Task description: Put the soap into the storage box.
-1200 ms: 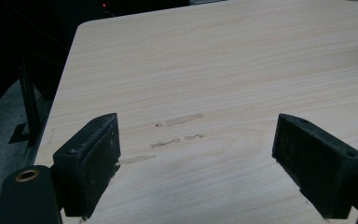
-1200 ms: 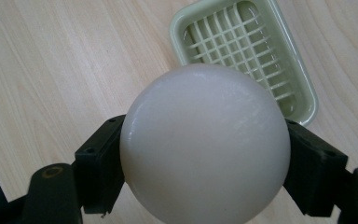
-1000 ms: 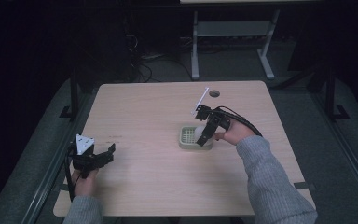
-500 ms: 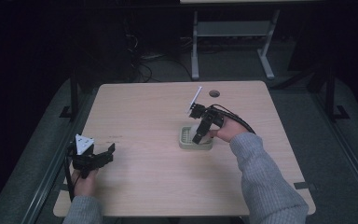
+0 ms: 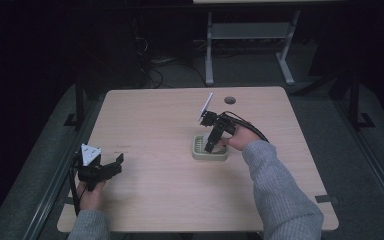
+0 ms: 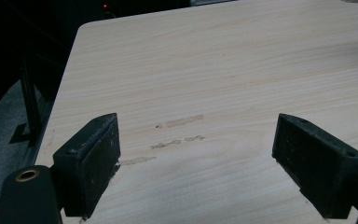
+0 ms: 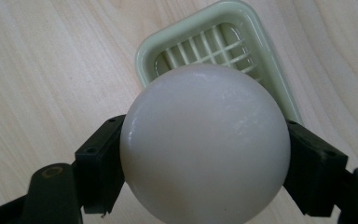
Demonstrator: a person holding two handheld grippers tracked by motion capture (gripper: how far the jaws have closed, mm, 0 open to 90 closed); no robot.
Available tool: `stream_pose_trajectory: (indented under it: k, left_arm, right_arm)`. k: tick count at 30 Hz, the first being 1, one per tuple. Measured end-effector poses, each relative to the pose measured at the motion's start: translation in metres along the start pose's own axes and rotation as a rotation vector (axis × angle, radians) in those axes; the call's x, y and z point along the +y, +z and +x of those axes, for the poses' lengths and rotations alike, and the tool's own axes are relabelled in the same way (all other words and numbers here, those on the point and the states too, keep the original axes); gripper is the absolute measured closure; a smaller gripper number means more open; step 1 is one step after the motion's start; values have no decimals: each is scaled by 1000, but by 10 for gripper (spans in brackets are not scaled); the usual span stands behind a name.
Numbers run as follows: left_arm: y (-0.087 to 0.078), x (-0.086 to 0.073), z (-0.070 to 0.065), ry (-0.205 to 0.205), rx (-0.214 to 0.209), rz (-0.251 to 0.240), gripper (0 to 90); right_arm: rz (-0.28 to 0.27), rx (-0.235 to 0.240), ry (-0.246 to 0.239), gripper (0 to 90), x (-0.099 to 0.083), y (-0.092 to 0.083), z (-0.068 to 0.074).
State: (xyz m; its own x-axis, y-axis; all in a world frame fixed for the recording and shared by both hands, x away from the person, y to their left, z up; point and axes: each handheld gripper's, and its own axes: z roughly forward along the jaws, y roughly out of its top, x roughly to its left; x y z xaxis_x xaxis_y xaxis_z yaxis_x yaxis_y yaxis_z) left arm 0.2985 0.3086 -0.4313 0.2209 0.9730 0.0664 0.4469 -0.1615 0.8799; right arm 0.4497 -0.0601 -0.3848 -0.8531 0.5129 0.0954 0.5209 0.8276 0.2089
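Note:
A smooth white ball [image 7: 205,144] sits clamped between the two black jaws of my right gripper [image 7: 205,158], which is shut on it. Below the ball lies a pale green slatted tray [image 7: 261,51], a small soap-dish shape. In the high view the right gripper [image 5: 211,146] points down over that tray [image 5: 198,155] near the table's middle. My left gripper [image 5: 115,162] rests low at the table's front left, jaws wide open with nothing between them. In the left gripper view only bare wood lies between its pads [image 6: 93,158].
The light wooden table [image 5: 155,130] has a round cable hole [image 5: 230,100] at the back. Faint smudges [image 6: 179,122] mark the wood ahead of the left gripper. A desk frame [image 5: 250,35] and cables stand on the dark floor behind the table.
My right gripper has tilted downward and come in lower over the green tray with the ball. The left gripper has stayed where it was.

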Motion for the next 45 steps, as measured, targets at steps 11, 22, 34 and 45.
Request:
stream_pose_trajectory:
  k: [11,22,34,45]
  left_arm:
    - [0,0,0,0,0,4,148]
    - [0,0,0,-2,-1,2,149]
    - [0,1,0,-1,0,0,148]
    - [0,1,1,-4,2,2,148]
  right_arm:
    - [24,-13,15,234,6,11,-5]
    - [36,-26,8,234,11,18,-8]
    - [48,-28,24,234,8,21,-13]
    - [63,-26,20,234,11,28,-13]
